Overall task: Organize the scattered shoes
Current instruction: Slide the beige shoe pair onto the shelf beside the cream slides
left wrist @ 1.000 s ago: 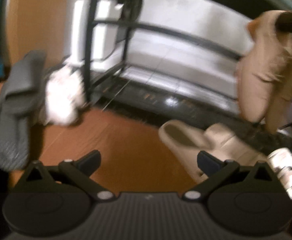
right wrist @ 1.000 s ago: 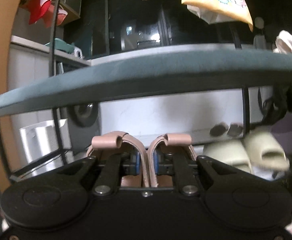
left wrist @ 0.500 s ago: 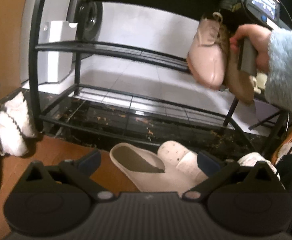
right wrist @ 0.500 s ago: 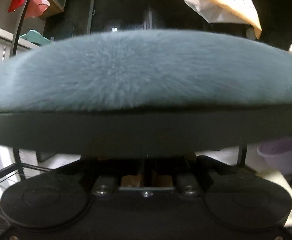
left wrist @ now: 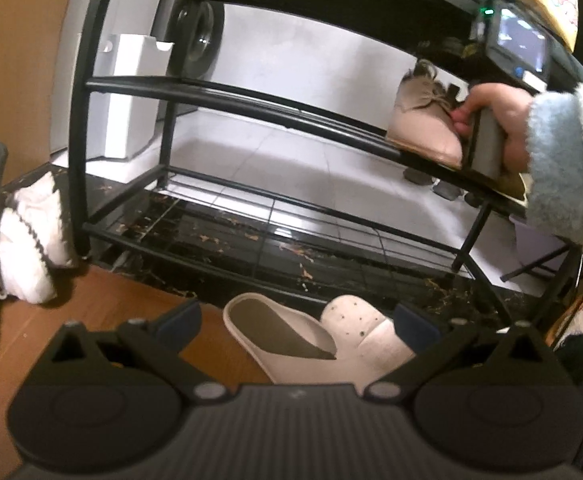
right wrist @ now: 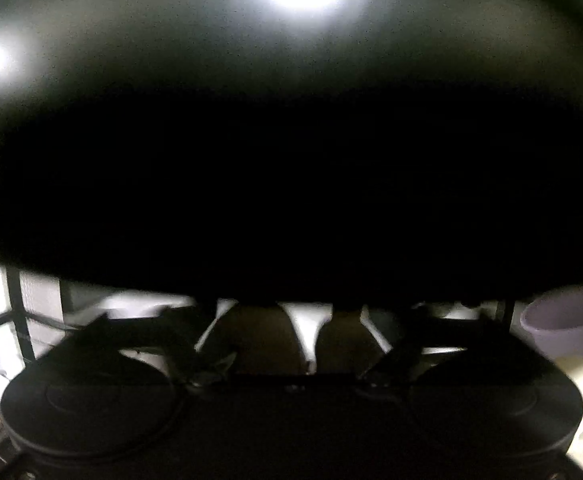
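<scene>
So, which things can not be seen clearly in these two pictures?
- Right wrist view: dark rack top blocks most of it; the right gripper and pink shoes are shadows, grip unclear.
- Left wrist view: second pink shoe is hidden behind the hand.
- Left wrist view: white slipper is cut off by the gripper body.

Left wrist view looks low across floor at the rack [left wrist: 251, 96] — right wrist view sits inside it, mostly dark.

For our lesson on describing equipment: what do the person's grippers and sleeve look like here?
The left gripper is matte black plastic, with two round discs, a ribbed central plate, silver screws and dark blue finger pads. The right hand wears a fluffy pale blue sleeve. The right gripper shows the same black discs.
</scene>
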The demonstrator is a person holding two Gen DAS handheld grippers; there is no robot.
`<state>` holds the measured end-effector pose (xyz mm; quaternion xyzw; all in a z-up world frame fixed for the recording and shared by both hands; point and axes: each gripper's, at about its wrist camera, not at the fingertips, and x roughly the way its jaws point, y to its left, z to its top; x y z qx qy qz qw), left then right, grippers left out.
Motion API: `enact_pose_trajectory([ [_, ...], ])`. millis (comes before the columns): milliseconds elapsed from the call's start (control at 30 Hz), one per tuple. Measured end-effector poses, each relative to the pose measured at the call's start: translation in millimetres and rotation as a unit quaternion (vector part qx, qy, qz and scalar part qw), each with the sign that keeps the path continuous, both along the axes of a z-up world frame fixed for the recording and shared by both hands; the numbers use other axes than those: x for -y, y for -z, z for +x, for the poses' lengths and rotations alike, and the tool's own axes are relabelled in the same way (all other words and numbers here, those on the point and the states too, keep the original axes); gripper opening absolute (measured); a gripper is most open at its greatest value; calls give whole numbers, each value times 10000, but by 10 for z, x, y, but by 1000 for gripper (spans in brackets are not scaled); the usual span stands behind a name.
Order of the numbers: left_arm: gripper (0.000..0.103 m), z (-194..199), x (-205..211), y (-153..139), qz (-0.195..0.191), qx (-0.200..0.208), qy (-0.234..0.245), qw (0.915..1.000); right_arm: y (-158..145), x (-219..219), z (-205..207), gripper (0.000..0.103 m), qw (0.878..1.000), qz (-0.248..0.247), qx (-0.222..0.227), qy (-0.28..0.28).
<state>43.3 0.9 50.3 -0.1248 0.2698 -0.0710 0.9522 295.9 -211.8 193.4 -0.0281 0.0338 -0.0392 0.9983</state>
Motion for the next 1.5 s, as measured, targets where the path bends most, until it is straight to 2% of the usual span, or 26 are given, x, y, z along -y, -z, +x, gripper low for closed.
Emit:
enact_pose_trajectory([
  [367,102,-68,8,5,-81,11,96,9999,100,586,-569,89,9971,-101,-559,-511],
  [433,102,-75,54,11,-35,19,164,9999,249,617,-532,89,9948,-252,-869,-460],
  [500,102,-87,103,19,56,45,216,9997,329,618,-480,83,9931,-358,-1035,-415],
  [567,102,-83,130,33,33,8,272,9996,402,573,-482,74,9927,-409,-1030,-476],
  [600,102,-78,139,39,18,-17,299,9995,434,517,-488,73,9922,-463,-1046,-502],
  [667,102,-61,162,71,24,-91,338,9994,468,413,-476,58,9909,-516,-1117,-551],
  [700,102,-56,167,84,36,-113,342,9993,472,348,-456,54,9899,-556,-1168,-575],
  [733,102,-52,172,98,47,-135,345,9993,412,294,-428,43,9895,-637,-1168,-566],
  [767,102,-49,167,108,50,-150,331,9993,395,253,-397,37,9899,-726,-1103,-516],
  [867,102,-24,134,141,46,-218,247,9994,459,230,-289,35,9910,-867,-946,-379],
  [1133,102,29,112,222,21,-335,182,9993,369,391,61,35,9927,-702,-953,-245],
  [1200,102,26,119,217,20,-306,200,9993,378,402,59,45,9923,-750,-952,-269],
  [1233,102,20,121,209,22,-289,208,9994,372,426,16,56,9932,-654,-930,-258],
  [1267,102,15,124,201,24,-271,215,9994,363,436,-19,75,9937,-590,-914,-271],
  [1300,102,5,122,189,21,-241,217,9995,330,419,-141,82,9952,-550,-761,-263],
  [1400,102,-29,123,149,16,-138,242,9996,218,342,-528,83,9973,-482,-363,-415],
  [1500,102,-47,127,134,23,-122,269,9996,153,170,-785,82,9951,-233,-338,-901],
])
